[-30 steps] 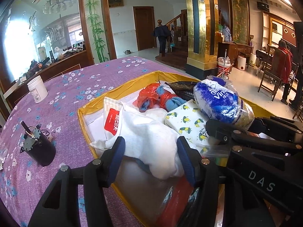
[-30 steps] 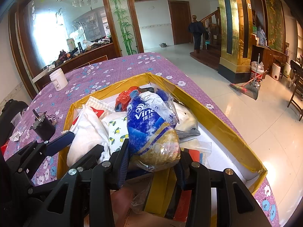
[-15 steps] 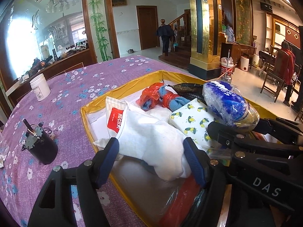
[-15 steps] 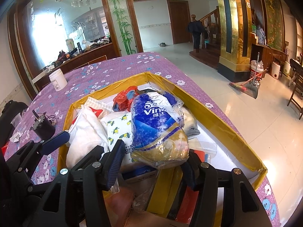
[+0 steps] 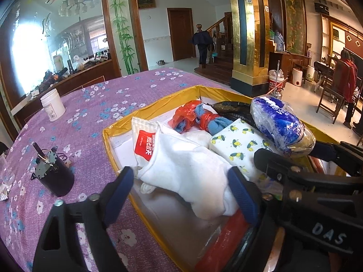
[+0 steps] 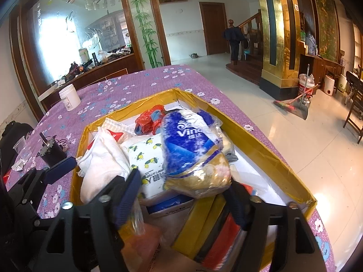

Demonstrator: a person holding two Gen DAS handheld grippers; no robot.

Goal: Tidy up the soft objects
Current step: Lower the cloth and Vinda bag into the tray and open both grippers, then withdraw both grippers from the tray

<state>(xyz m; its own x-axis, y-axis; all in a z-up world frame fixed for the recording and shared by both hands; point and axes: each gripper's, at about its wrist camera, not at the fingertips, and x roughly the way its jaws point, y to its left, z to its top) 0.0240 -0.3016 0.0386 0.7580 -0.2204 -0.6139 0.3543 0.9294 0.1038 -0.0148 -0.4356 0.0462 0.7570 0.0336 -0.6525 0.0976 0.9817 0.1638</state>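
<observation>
A yellow-rimmed box (image 5: 158, 104) on the purple table holds the soft things. My left gripper (image 5: 181, 192) is opening. A white cloth (image 5: 188, 172) lies between its blue pads, and the left pad stands clear of it. My right gripper (image 6: 181, 195) is also opening. A blue tissue pack (image 6: 190, 145) rests on the pile between its fingers, no longer pinched. Between the cloth and the blue pack lies a lemon-print tissue pack (image 6: 147, 156). A red bag wrapped round a blue cloth (image 5: 195, 117) sits at the back of the box.
On the flowered tablecloth stand a white jar (image 5: 53, 107) at far left and a dark cup (image 5: 54, 176) beside the box. Flat red and yellow packets fill the box's near end (image 6: 215, 238). A person (image 5: 202, 45) stands by the far stairs.
Both grippers' jaws have spread wide. The white cloth and the blue tissue pack have been let go and have settled on the pile in the box.
</observation>
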